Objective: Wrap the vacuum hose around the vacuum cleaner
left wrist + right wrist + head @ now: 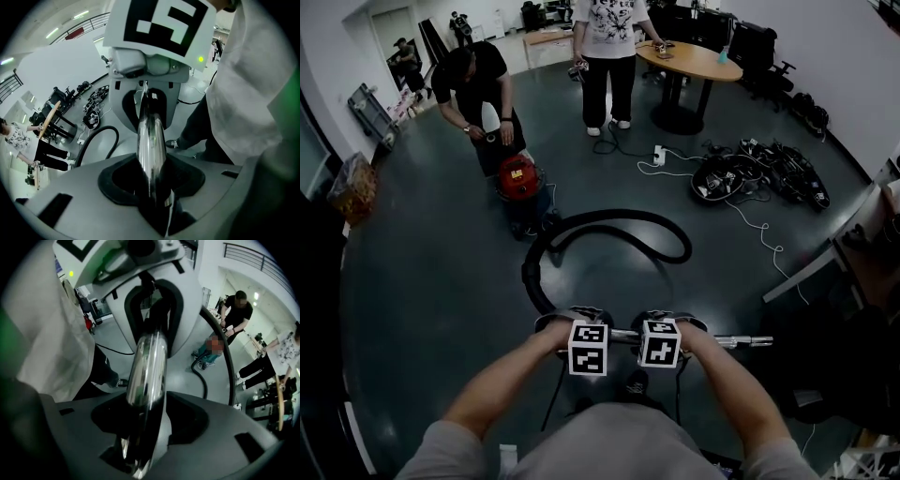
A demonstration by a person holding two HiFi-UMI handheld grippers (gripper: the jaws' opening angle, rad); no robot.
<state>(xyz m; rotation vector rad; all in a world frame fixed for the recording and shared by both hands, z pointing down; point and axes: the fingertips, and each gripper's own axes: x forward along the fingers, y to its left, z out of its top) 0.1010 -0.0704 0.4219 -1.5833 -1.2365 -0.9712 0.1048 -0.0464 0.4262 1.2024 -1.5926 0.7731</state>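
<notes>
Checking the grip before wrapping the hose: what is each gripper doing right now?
Left gripper: closed on the metal tube.
Right gripper: open, metal tube between its jaws, apparently not clamped.

The chrome wand was bright polished metal, smooth and mirror-glossy, while the left gripper and right gripper had matt grey plastic shells with dull black lining. The vacuum hose looked like matt black flexible plastic, the vacuum cleaner had a glossy red shell, and the floor was smooth dark grey with a soft sheen. The round surface had a pale wood top, and the wearer's grey shirt was plain matt cloth.
</notes>
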